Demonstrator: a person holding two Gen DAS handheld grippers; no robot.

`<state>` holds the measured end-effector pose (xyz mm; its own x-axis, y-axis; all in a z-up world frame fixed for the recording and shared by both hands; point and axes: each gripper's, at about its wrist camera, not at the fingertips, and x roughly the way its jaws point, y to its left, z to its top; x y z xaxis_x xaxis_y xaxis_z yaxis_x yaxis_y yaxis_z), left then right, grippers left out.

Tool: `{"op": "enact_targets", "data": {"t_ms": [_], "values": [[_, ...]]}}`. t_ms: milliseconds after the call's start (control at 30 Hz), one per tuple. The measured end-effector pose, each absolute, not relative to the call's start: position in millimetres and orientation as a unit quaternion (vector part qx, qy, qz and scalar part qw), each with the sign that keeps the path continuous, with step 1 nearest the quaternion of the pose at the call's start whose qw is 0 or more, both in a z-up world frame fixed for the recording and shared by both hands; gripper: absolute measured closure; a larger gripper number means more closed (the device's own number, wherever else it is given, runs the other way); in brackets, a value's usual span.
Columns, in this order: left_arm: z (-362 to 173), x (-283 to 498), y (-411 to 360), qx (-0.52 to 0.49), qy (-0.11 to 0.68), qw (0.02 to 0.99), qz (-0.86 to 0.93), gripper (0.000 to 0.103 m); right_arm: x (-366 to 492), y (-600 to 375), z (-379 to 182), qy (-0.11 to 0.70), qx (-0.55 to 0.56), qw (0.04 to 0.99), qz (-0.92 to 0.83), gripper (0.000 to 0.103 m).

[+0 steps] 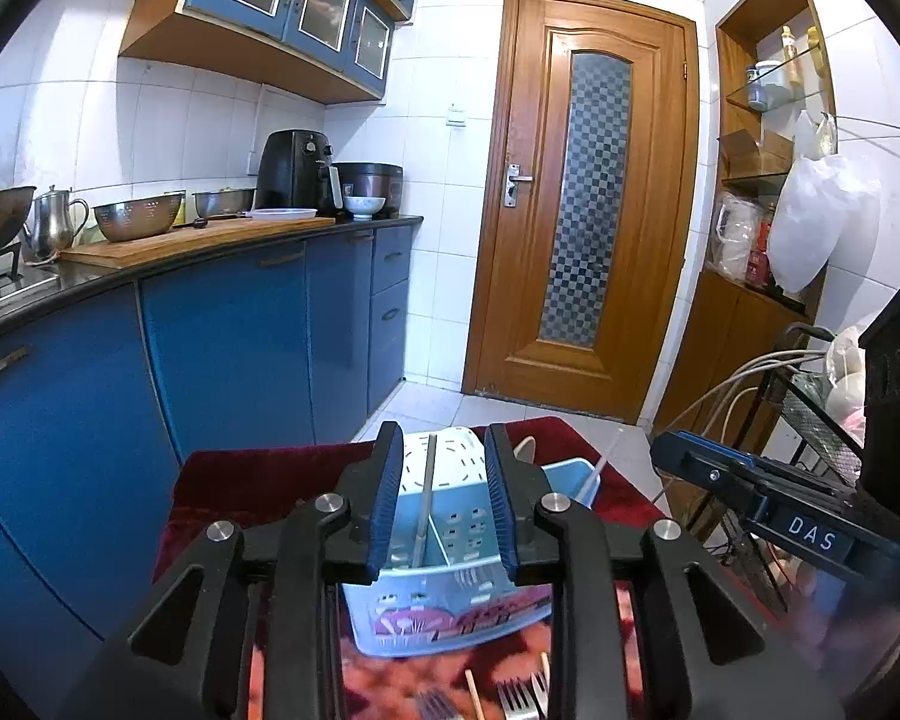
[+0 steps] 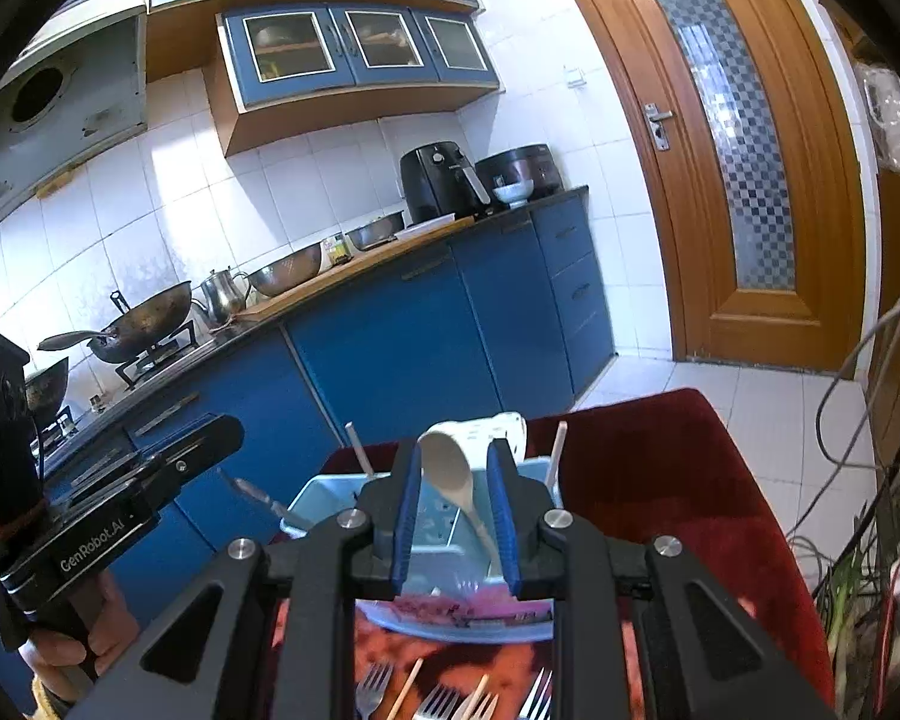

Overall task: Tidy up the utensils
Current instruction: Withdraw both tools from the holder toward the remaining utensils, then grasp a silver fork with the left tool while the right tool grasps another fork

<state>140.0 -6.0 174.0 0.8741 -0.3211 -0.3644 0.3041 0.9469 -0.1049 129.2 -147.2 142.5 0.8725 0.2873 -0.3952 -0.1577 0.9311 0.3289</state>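
The utensil holder [image 1: 444, 546] on the tabletop [image 2: 660, 480] already holds chopsticks and a wooden spoon [image 2: 450, 462]. Forks [image 2: 432, 702] lie loose at 6 o'clock, unsorted. The left hand-held gripper [image 1: 444, 492] and right hand-held gripper [image 2: 453, 510] both hang parted and empty.

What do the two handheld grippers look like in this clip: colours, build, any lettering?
Both are black linkage frames with silver pivot bolts and ribbed blue finger pads. The right gripper body reads "DAS"; the left gripper reads "GenRobot.AI", with red banding by the handle.
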Motion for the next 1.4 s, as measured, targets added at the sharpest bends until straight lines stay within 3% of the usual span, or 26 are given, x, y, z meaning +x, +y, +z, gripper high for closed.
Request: {"op": "enact_targets", "data": {"t_ms": [400, 1400], "values": [[161.4, 100.2, 15.1, -0.031, 0.231, 0.963, -0.135, 0.072, 85.0, -149.3, 131.4, 0.257, 0.155, 0.948, 0.108, 0.076], [36.5, 102.1, 29.0, -0.061, 0.398, 0.91, -0.096, 0.072, 72.4, -164.7, 26.3, 0.368, 0.172, 0.911, 0.075, 0.066]]}}
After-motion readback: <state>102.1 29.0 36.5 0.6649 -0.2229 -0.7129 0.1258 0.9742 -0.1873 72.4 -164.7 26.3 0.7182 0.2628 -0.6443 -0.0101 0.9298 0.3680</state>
